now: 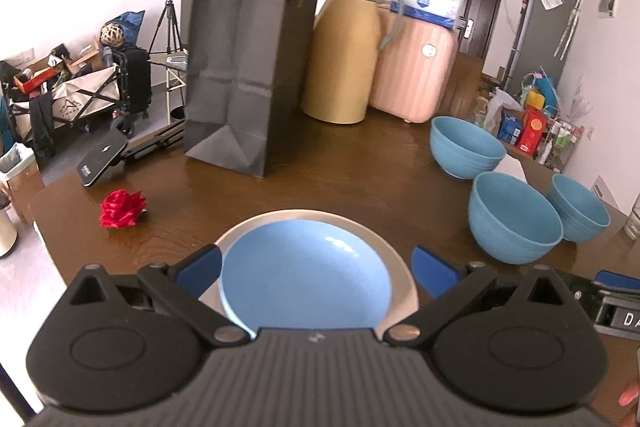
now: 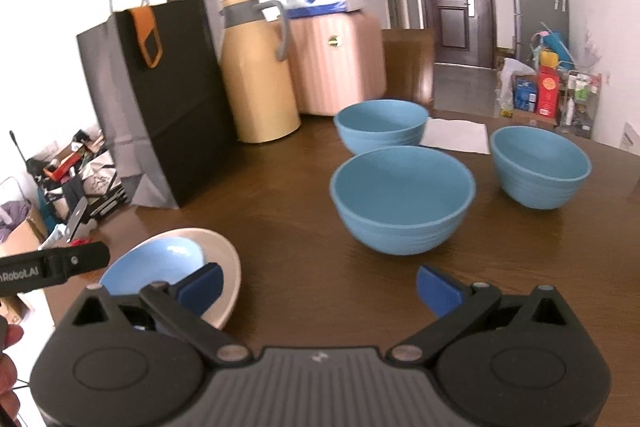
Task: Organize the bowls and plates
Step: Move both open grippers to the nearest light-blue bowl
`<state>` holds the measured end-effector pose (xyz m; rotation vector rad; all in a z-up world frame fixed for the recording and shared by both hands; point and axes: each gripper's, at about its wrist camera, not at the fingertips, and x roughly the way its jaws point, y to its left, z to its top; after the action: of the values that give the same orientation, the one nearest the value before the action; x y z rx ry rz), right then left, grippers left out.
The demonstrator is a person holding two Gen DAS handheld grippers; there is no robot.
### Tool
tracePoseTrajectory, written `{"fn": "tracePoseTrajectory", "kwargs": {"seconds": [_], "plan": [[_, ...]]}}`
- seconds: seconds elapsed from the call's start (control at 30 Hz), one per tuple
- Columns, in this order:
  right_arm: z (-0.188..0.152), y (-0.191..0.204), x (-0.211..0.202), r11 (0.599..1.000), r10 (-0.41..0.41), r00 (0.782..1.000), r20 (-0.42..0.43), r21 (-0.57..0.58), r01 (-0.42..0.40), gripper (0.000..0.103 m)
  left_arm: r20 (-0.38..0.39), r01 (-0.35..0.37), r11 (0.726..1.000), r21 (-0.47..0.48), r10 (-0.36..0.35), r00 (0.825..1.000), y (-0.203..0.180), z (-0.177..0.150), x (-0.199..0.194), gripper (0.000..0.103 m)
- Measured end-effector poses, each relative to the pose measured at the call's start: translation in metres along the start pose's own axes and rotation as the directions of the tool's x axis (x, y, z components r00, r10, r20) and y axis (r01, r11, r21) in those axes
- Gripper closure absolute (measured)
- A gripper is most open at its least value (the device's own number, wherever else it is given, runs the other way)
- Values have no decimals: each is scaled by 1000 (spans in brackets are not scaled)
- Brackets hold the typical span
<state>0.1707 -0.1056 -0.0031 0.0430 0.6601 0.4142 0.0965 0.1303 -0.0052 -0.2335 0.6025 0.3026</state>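
A dark wooden table [image 1: 340, 183] fills both views, with a cluttered room and a dark door behind it. Working left to right in the left wrist view, a red paper flower [image 1: 122, 209] lies at about nine o'clock, a tall black paper bag [image 1: 248, 59] stands at eleven, and a tan thermos jug [image 1: 344, 55] and a pink container [image 1: 416, 67] sit near twelve to one.

At six o'clock, directly ahead of the left gripper [image 1: 316, 265], a blue plate [image 1: 304, 271] already rests inside a larger cream plate [image 1: 394, 251]. The gripper's blue pads are spread wide to either side of the stack and grasp nothing.

At three o'clock three blue bowls stand apart, none nested: the far bowl [image 2: 380, 125], the big near bowl [image 2: 402, 199] and the smaller right bowl [image 2: 540, 167]. A white napkin [image 2: 456, 135] lies behind them.

The right gripper [image 2: 318, 287] is likewise released, pads apart and empty, aimed toward the big near bowl.

Judging by this layout, the plates look finished, while stacking the bowls has not yet begun, so roughly half the job appears to remain.
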Motion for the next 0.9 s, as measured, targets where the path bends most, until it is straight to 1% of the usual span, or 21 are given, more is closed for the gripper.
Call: {"fn": "tracePoseTrajectory", "kwargs": {"seconds": [0.17,0.53,0.63,0.73,0.8,0.9], "plan": [[6,-20,-4,999,-24,1000,13,25,24,0,-4,12,1000,13,-12,1000,-19,4,4,0],[17,-58,3,995,-70,997,30,79,68,0,-22,42,998,36,-41,999,-64,13,25,0],[21,-66,8,991,-79,996,33,109,75,0,-22,47,999,25,-46,999,-73,16,33,0],[25,-72,13,988,-90,995,47,129,83,0,-24,43,999,-22,-43,999,-76,21,41,0],[28,-75,15,987,-97,994,57,134,89,0,-24,47,999,-27,-48,999,-81,24,45,0],[34,-83,20,984,-113,991,73,148,101,0,7,37,999,-24,-37,999,-90,29,48,0]]}}
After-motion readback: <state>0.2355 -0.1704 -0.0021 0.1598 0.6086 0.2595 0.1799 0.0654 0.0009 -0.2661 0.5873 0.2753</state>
